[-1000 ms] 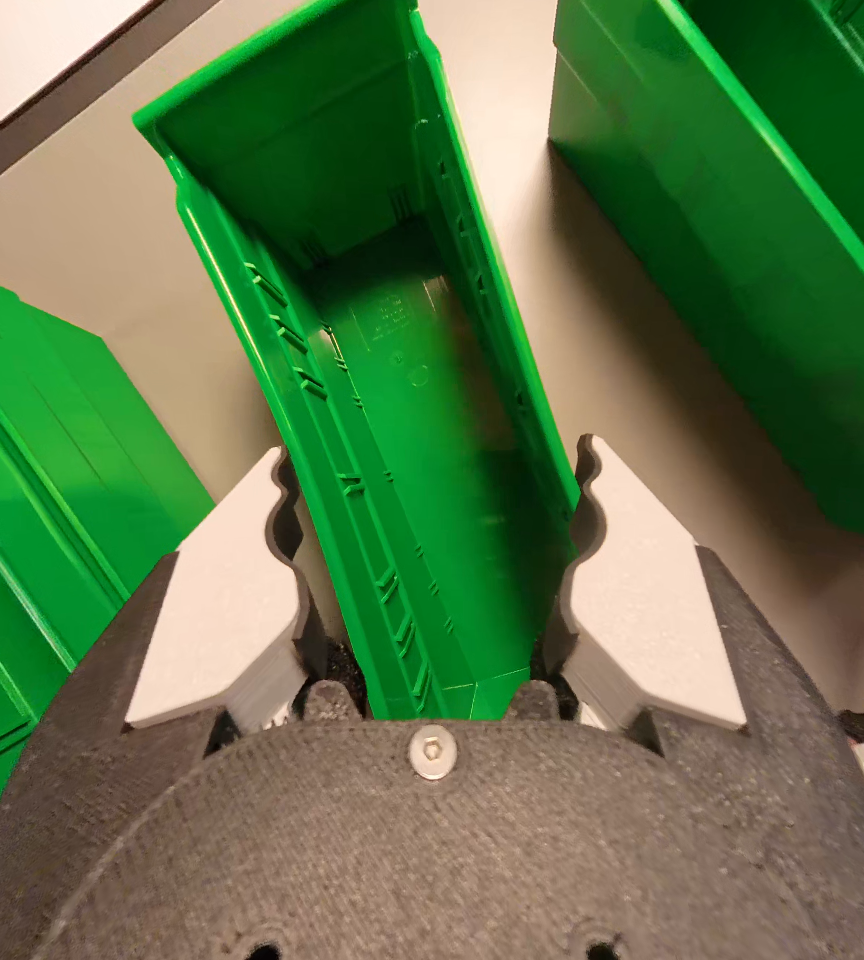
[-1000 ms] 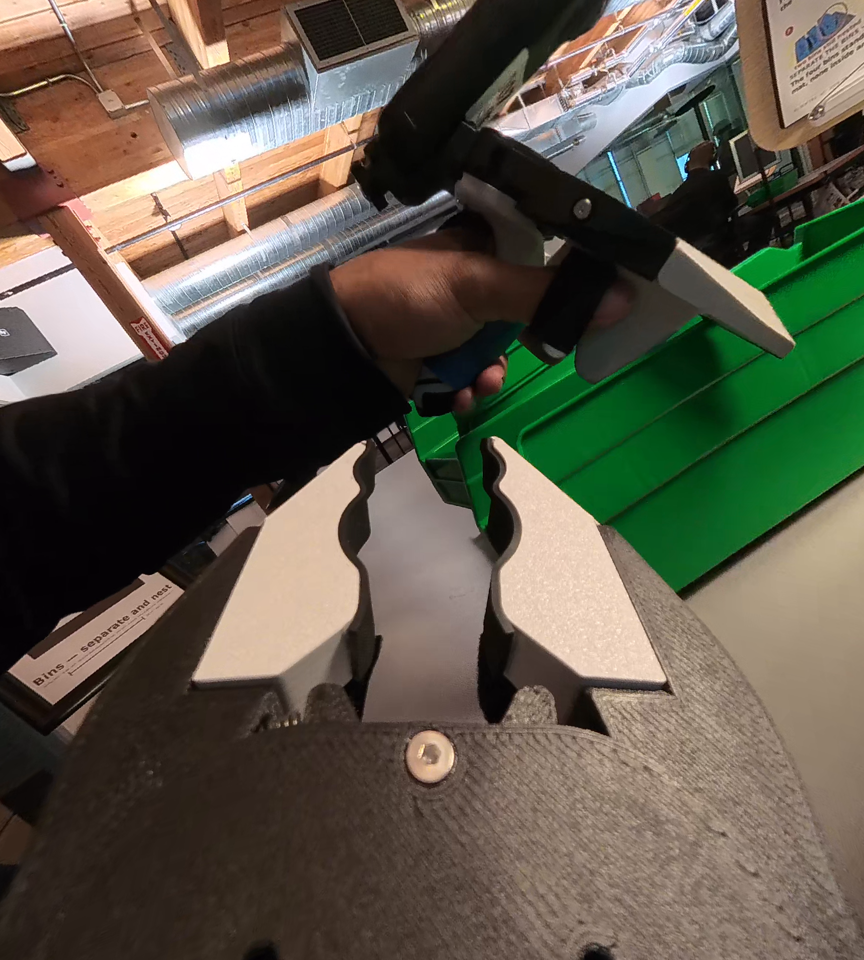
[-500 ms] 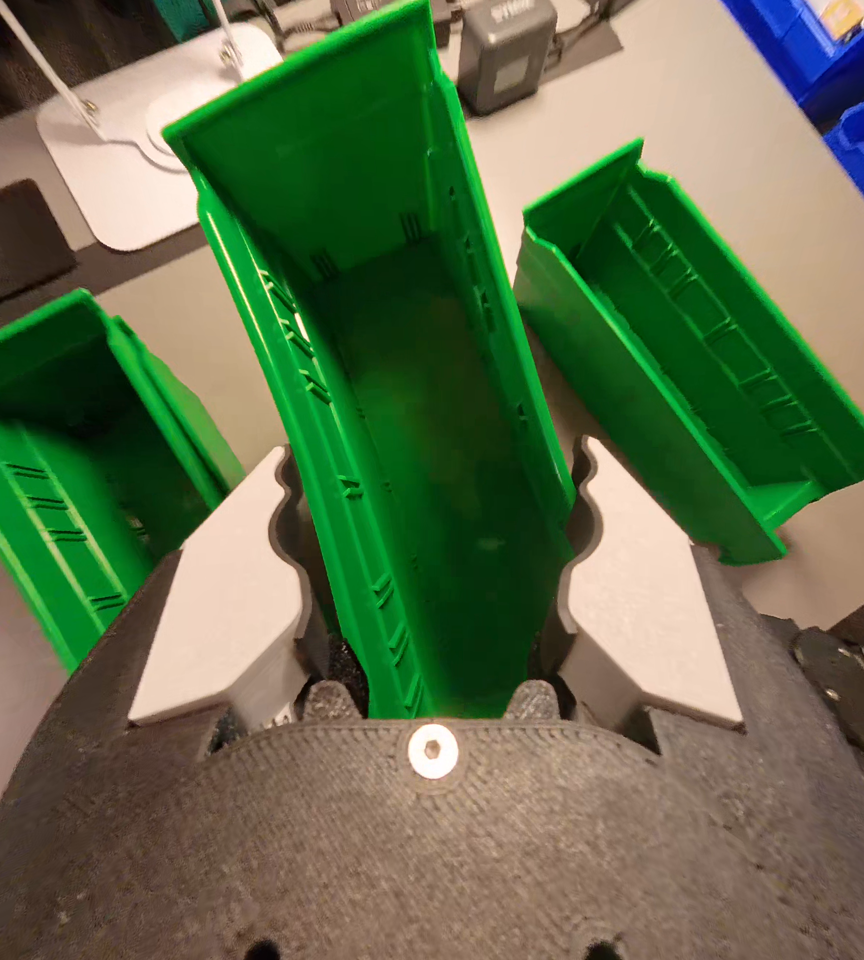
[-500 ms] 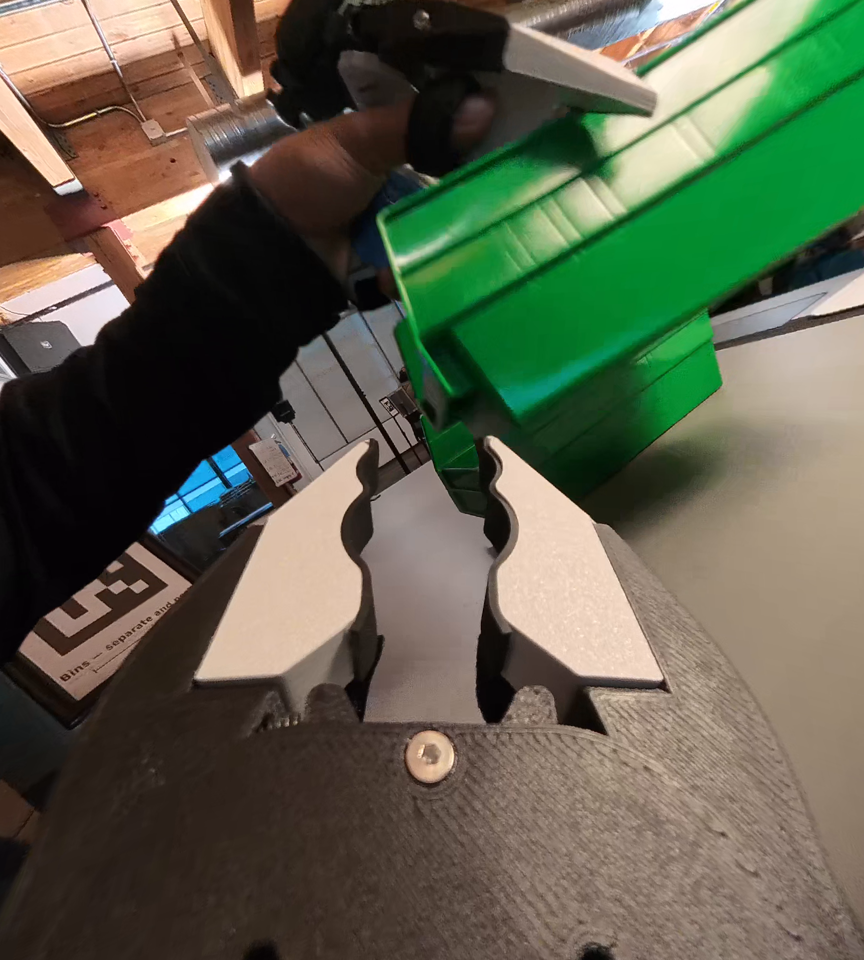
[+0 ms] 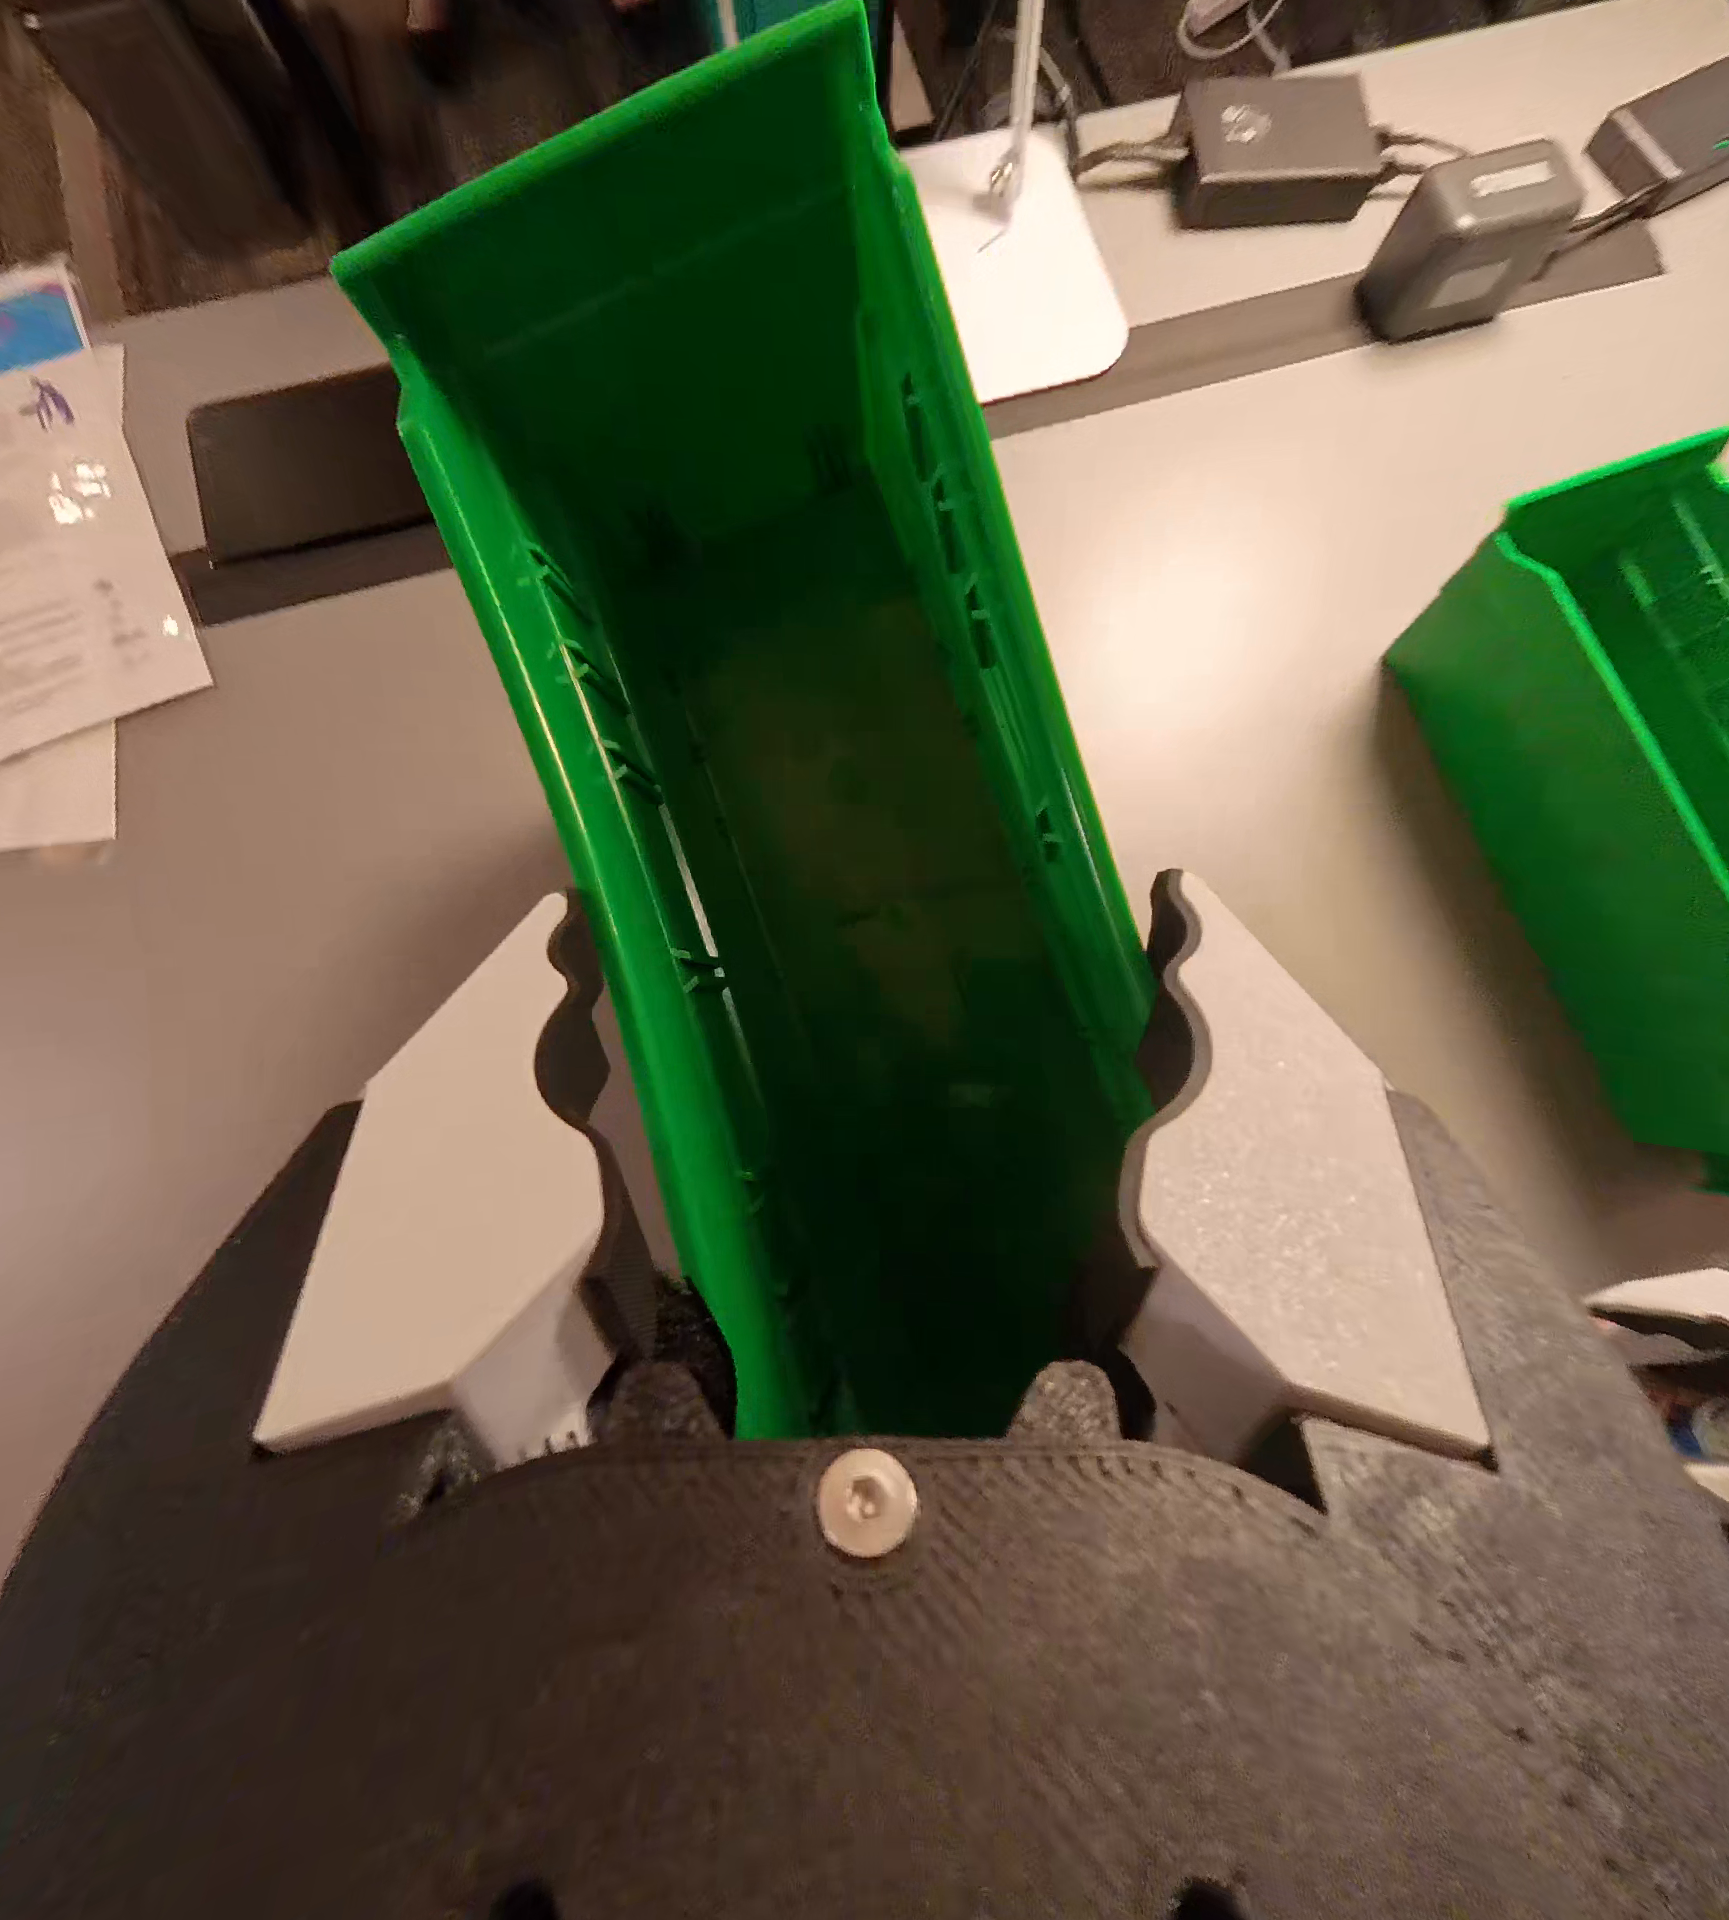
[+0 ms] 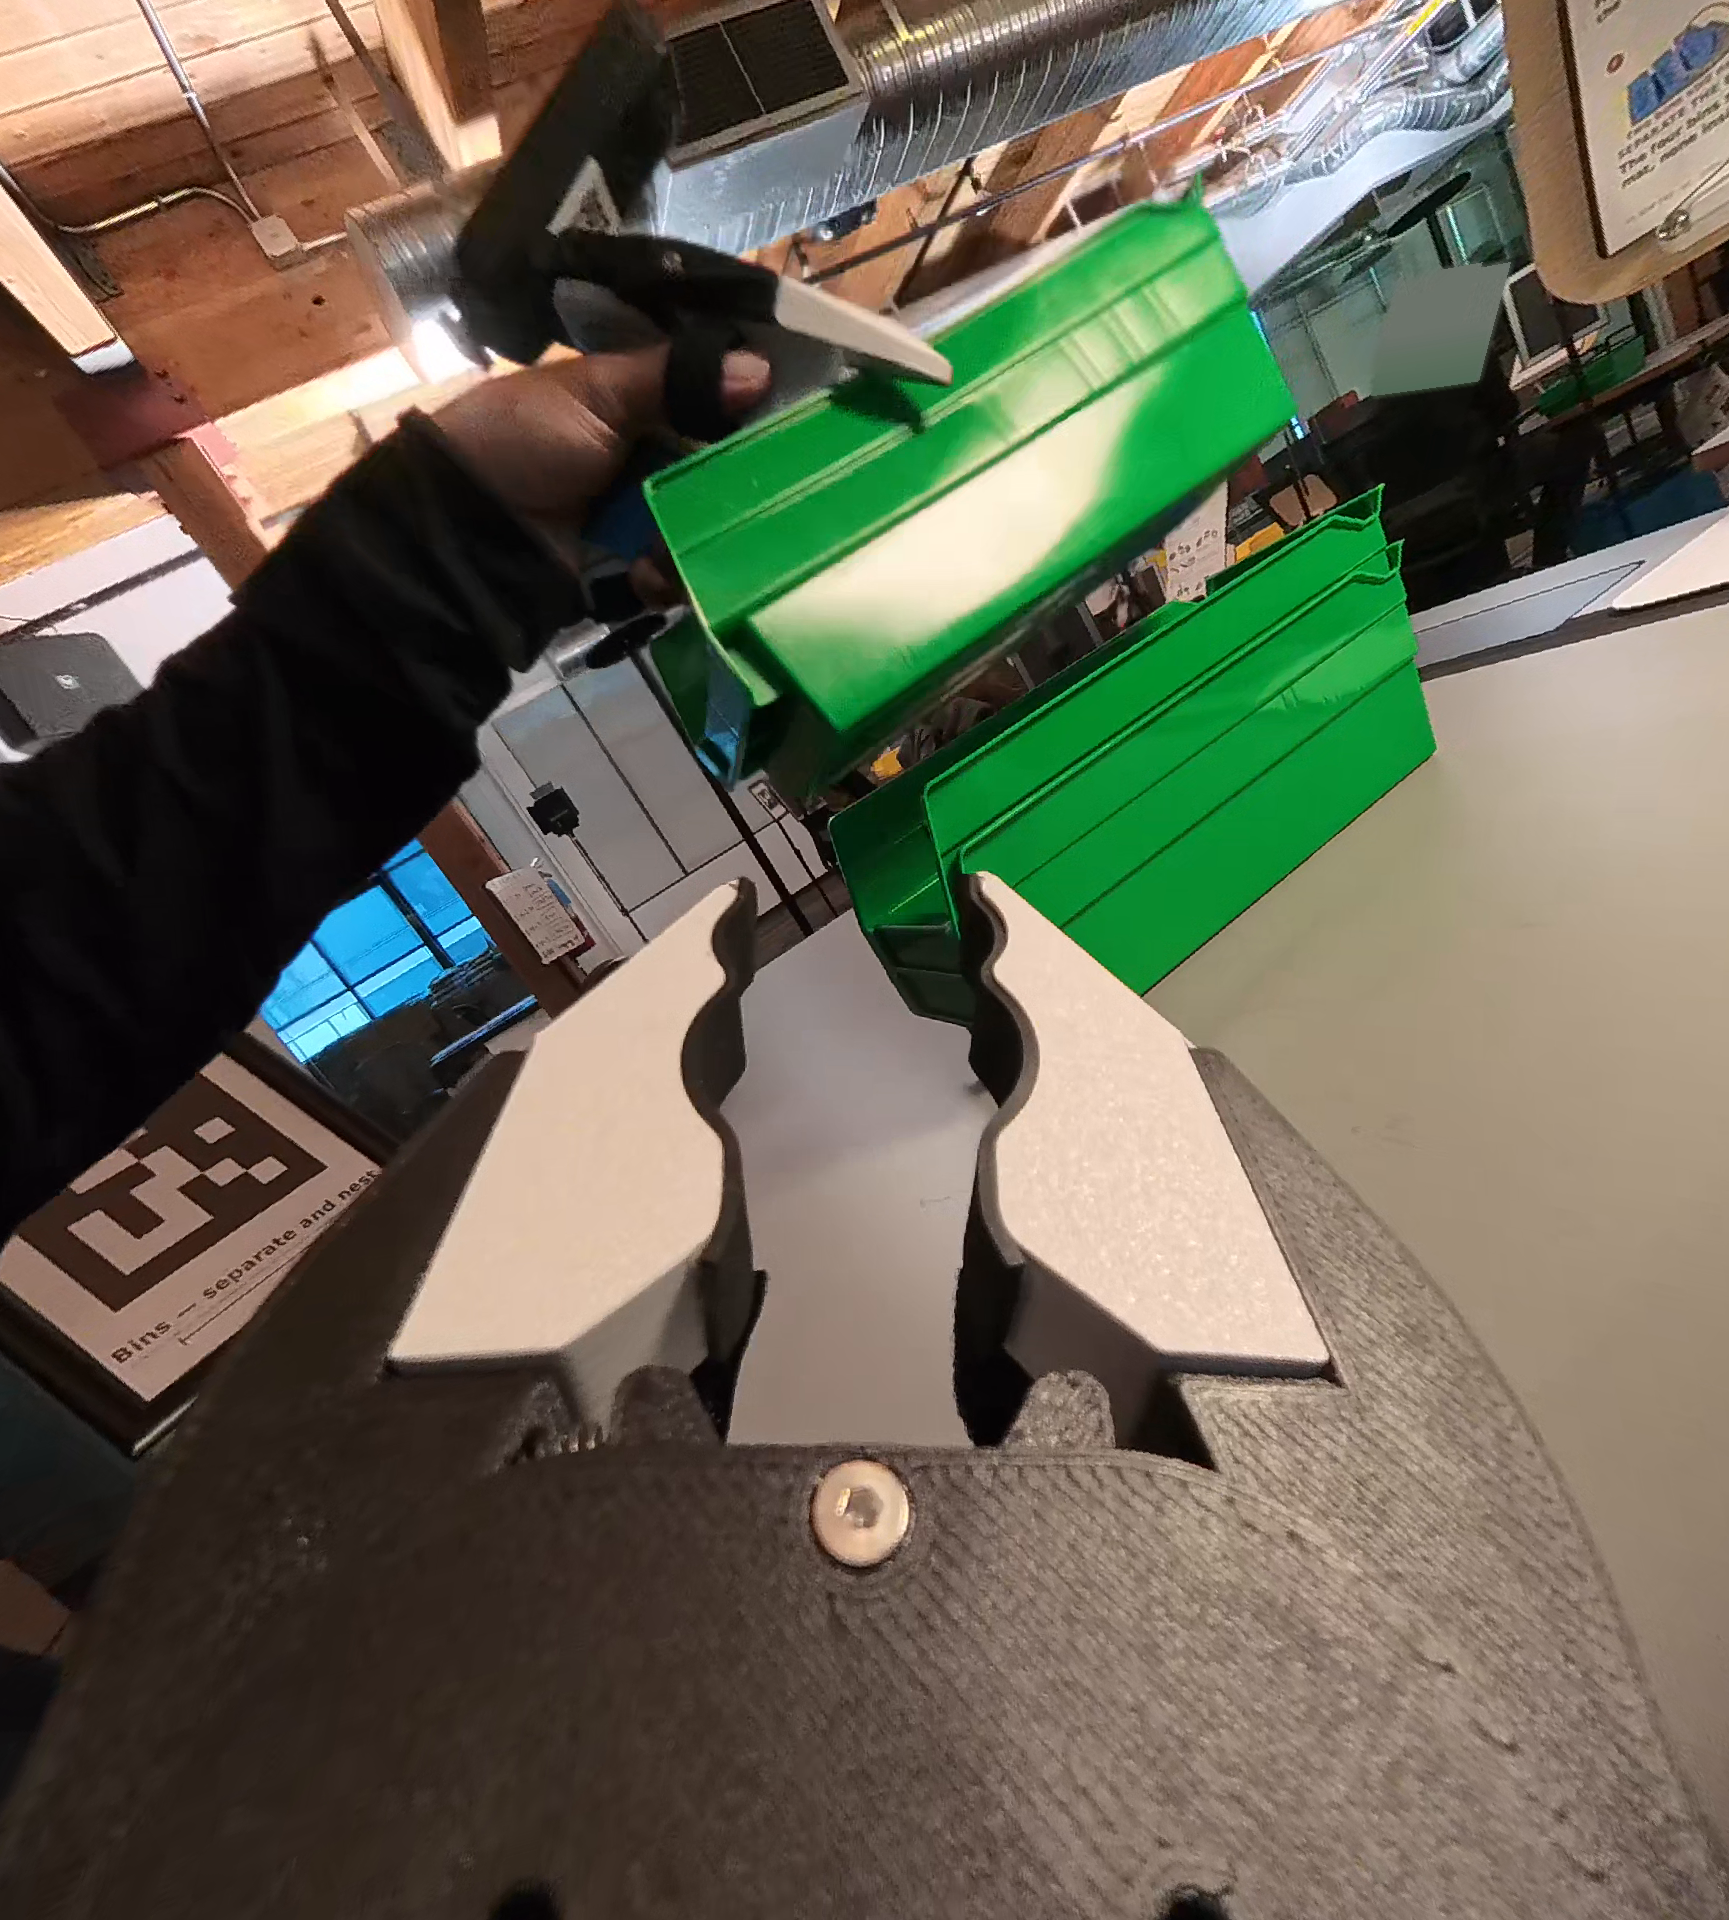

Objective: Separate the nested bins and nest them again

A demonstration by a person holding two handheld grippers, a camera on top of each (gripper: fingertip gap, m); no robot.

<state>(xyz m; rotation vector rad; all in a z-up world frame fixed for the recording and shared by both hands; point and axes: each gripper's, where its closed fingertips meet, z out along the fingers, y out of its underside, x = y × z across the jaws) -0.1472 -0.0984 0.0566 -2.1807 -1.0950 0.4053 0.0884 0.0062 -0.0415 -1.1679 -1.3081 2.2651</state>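
One green bin (image 5: 787, 727) sat clamped between the left gripper's (image 5: 865, 997) fingers (image 5: 1244, 1091), lifted clear of the grey table (image 5: 268, 987), long axis running straight out from the tongs, open top toward the wrist camera. We judged the next nest would turn on swinging that axis parallel to a resting bin: one lay well apart to the right (image 5: 1670, 831), and from the right wrist the held bin hung tilted above a nested pair (image 6: 1203, 769). Right gripper (image 6: 855, 1039) stood partly spread, holding nothing, low over the table just short of that pair. Bins looked glossy, rigid, slot-ribbed inside.
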